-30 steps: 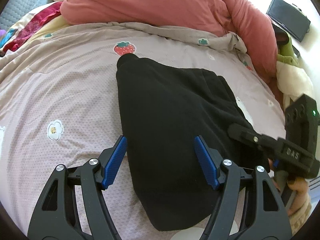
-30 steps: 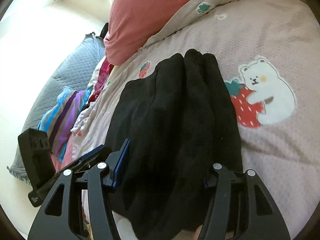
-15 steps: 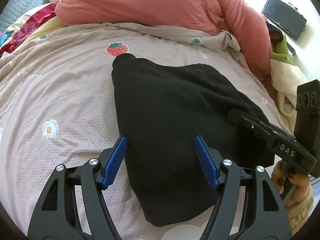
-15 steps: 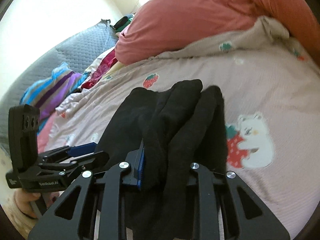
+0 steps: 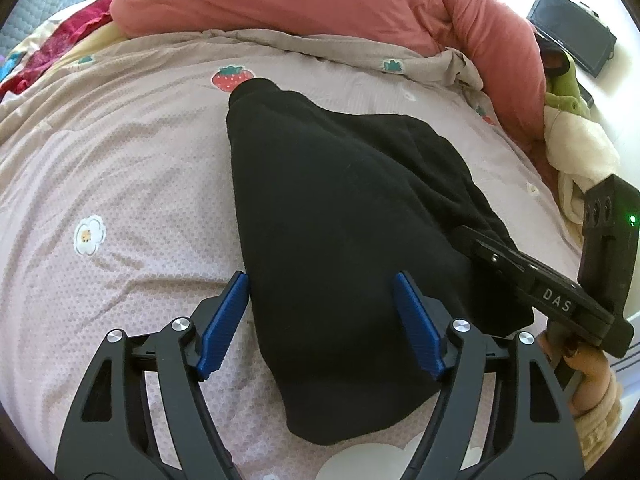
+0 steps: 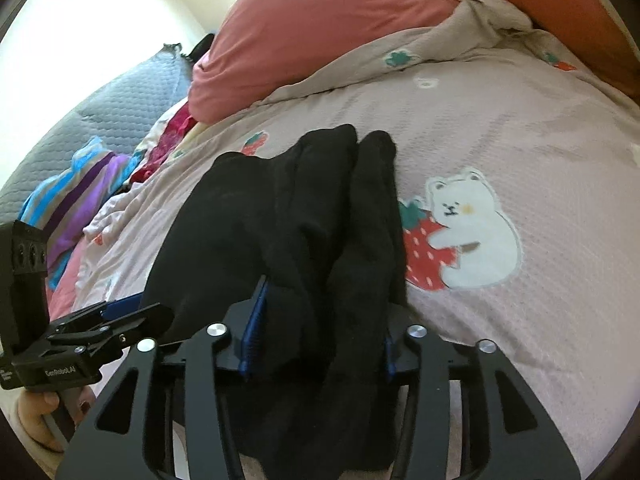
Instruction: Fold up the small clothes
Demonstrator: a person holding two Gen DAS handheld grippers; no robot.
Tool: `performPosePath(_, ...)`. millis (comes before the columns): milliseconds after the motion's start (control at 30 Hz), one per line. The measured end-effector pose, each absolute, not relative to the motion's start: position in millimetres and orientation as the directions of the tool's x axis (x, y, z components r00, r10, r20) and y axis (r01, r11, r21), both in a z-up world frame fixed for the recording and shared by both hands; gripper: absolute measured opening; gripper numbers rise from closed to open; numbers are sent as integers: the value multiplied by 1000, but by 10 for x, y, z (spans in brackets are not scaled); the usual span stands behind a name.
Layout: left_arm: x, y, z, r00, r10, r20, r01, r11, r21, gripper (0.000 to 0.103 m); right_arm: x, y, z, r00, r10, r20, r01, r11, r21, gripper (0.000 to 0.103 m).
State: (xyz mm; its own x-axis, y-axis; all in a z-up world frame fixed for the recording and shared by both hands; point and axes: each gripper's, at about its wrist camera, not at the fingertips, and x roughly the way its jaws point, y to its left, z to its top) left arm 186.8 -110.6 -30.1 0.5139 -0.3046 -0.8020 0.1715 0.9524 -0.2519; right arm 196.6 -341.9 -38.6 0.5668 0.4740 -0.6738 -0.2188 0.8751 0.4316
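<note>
A black garment (image 5: 340, 220) lies folded lengthwise on the printed bedspread (image 5: 120, 168). My left gripper (image 5: 322, 320) is open, its blue pads (image 5: 224, 320) either side of the garment's near end, not gripping. My right gripper (image 6: 316, 320) has its jaws partly closed around a bunched fold of the black garment (image 6: 320, 220), which fills the gap between them. The right gripper also shows in the left wrist view (image 5: 472, 240) at the garment's right edge. The left gripper shows in the right wrist view (image 6: 128, 312) at the lower left.
A pink duvet (image 5: 320, 0) is heaped at the back of the bed. Coloured clothes (image 6: 72, 188) and a grey quilt (image 6: 100, 112) lie to the left. A plush toy (image 5: 568, 96) and a dark screen (image 5: 572, 32) sit at the far right.
My right gripper closed from wide open onto the garment's fold, then eased apart a little. My left gripper stayed open and drifted slightly over the garment's end.
</note>
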Motion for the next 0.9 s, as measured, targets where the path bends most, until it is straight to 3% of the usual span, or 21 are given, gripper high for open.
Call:
performPosePath(400,1707,-1098,-263,510,-315,-801,173,949,-263,67,1580,-3472,-272,550,465,-694,-189,878,439,48)
performPosePath(433,1686,-1103,-263,507,-315,-802,175,949,-262,67,1535,-3489,-272,549,472,-690,-188,874,449,44)
performPosePath(467,1650,-1119,-270,503,-318,-804,181,948,-262,67,1500,-3507,-268,550,477,-686,-189,871,454,23)
performPosePath(500,1620,-1132,-283,502,-318,-804,185,948,-260,66,1467,-3517,-265,549,481,-684,-191,868,458,21)
performPosePath(667,1514,-1147,-361,513,-303,-803,179,953,-246,61,1423,-3527,-313,562,455,-690,-172,881,441,21)
performPosePath(900,1466,-1112,-378,508,-316,-802,176,949,-262,61,1337,-3466,-270,609,380,-696,-130,914,385,36)
